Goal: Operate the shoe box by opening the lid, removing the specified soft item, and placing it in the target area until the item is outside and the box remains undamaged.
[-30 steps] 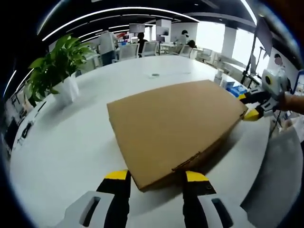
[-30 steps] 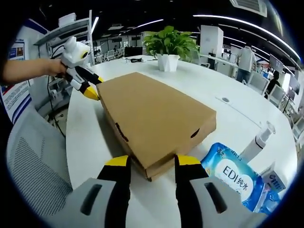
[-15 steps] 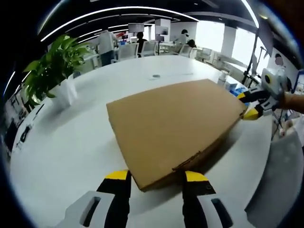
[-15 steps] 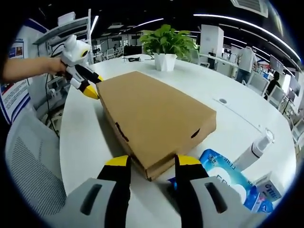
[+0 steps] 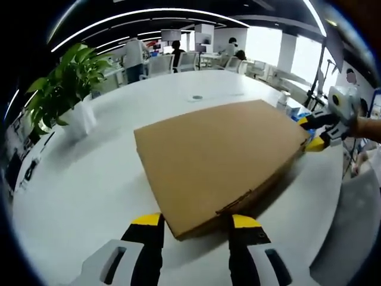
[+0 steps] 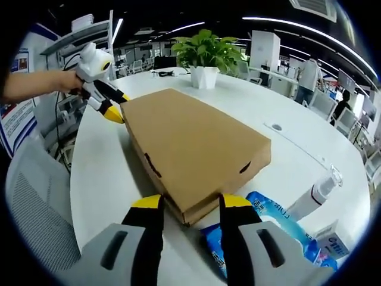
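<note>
Flat, closed shoe box (image 5: 217,158) of plain matte brown cardboard, lid still down, lying on a smooth round white table (image 5: 83,179); small dark tab slots along its side walls. Left gripper (image 5: 193,221) at one corner, yellow-tipped black jaws spread, straddling that corner. Right gripper (image 6: 189,204) at the opposite corner, jaws likewise parted on either side of the cardboard edge. Held out by a bare forearm and hand (image 6: 65,80), reaching in from the table's edge. Beside the box, a glossy blue wipes pack (image 6: 268,229), crinkled plastic, and a slim white spray bottle (image 6: 312,196). Farther back, a leafy green plant (image 6: 205,50) in a white pot.
</note>
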Tool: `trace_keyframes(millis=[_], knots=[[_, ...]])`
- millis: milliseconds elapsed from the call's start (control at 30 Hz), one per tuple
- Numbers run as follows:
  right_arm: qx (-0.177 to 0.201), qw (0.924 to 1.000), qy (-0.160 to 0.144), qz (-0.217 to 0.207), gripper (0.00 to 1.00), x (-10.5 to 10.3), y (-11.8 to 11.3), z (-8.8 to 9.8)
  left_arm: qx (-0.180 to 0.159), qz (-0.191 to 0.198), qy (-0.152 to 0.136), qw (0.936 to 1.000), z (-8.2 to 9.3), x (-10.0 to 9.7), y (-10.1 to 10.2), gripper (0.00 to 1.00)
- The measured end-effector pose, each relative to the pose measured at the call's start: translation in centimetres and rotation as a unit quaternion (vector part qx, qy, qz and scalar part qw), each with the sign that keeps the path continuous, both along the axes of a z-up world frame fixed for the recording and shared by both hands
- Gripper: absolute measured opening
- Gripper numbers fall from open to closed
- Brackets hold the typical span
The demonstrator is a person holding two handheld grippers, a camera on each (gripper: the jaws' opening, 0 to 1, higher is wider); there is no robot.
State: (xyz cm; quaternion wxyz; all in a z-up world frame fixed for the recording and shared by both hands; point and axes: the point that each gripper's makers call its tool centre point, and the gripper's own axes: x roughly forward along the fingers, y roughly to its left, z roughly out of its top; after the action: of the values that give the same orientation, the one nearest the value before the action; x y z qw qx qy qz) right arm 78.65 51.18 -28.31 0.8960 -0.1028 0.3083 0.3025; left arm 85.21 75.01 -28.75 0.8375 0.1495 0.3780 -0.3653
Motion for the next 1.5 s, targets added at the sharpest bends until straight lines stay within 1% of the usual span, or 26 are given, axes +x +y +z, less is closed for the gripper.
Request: trace_keyframes(millis=[100, 233, 333, 400, 433, 500, 567, 667, 833, 967, 1000, 1100, 1133, 1233, 1400, 1500], knots=[[0.000, 1.0000, -0.002, -0.003, 0.35, 0.0, 0.0, 0.0, -0.002, 0.002, -0.003, 1.0000, -0.1, 0.0, 0.0, 0.44], [-0.001, 1.0000, 0.000, -0.006, 0.35, 0.1, -0.1, 0.0, -0.014, 0.008, -0.003, 0.9999, 0.0, 0.0, -0.1, 0.45], [0.002, 0.9999, -0.001, -0.013, 0.36, 0.1, -0.2, 0.0, -0.011, 0.006, -0.003, 0.9999, 0.0, -0.1, -0.2, 0.47], [0.006, 0.9996, -0.014, -0.023, 0.39, 0.3, -0.4, 0.6, -0.012, 0.008, 0.004, 0.9999, 0.0, -0.4, -0.2, 0.48], [0.008, 0.9995, -0.015, -0.026, 0.40, 0.3, -0.5, 0.7, -0.014, 0.010, 0.004, 0.9999, 0.0, -0.5, -0.2, 0.48], [0.017, 0.9992, -0.017, -0.031, 0.41, 0.0, -0.5, 1.4, -0.019, 0.011, -0.004, 0.9997, 0.4, -0.8, -0.1, 0.48], [0.014, 0.9991, -0.023, -0.033, 0.42, -0.3, -0.8, 1.8, -0.025, 0.013, -0.006, 0.9996, 0.6, -1.0, 0.2, 0.50], [0.017, 0.9987, -0.028, -0.039, 0.44, -0.7, -1.4, 2.1, -0.026, 0.013, -0.016, 0.9994, 1.2, -2.0, 0.1, 0.52], [0.020, 0.9973, -0.037, -0.060, 0.47, -2.1, -2.9, 3.0, -0.034, 0.015, -0.031, 0.9988, 2.2, -3.0, 0.3, 0.57], [0.024, 0.9953, -0.044, -0.083, 0.51, -3.0, -4.6, 3.3, -0.038, 0.015, -0.045, 0.9981, 3.5, -4.5, -0.1, 0.60], [0.025, 0.9949, -0.044, -0.087, 0.51, -3.3, -4.9, 3.3, -0.040, 0.014, -0.049, 0.9979, 3.5, -4.5, -0.1, 0.60], [0.024, 0.9931, -0.049, -0.104, 0.54, -4.5, -5.9, 3.8, -0.050, 0.015, -0.061, 0.9968, 4.2, -5.1, -0.1, 0.64], [0.026, 0.9916, -0.052, -0.116, 0.55, -5.1, -6.4, 4.2, -0.053, 0.015, -0.065, 0.9964, 4.5, -5.3, -0.2, 0.65], [0.025, 0.9890, -0.056, -0.135, 0.57, -6.3, -7.9, 4.6, -0.067, 0.010, -0.084, 0.9941, 5.7, -6.6, -0.8, 0.67], [0.019, 0.9847, -0.060, -0.162, 0.60, -8.6, -10.2, 5.1, -0.083, 0.011, -0.097, 0.9917, 6.4, -7.9, -1.0, 0.71], [0.024, 0.9819, -0.061, -0.178, 0.62, -9.7, -11.3, 5.3, -0.086, 0.007, -0.100, 0.9912, 6.6, -8.9, -1.3, 0.73]])
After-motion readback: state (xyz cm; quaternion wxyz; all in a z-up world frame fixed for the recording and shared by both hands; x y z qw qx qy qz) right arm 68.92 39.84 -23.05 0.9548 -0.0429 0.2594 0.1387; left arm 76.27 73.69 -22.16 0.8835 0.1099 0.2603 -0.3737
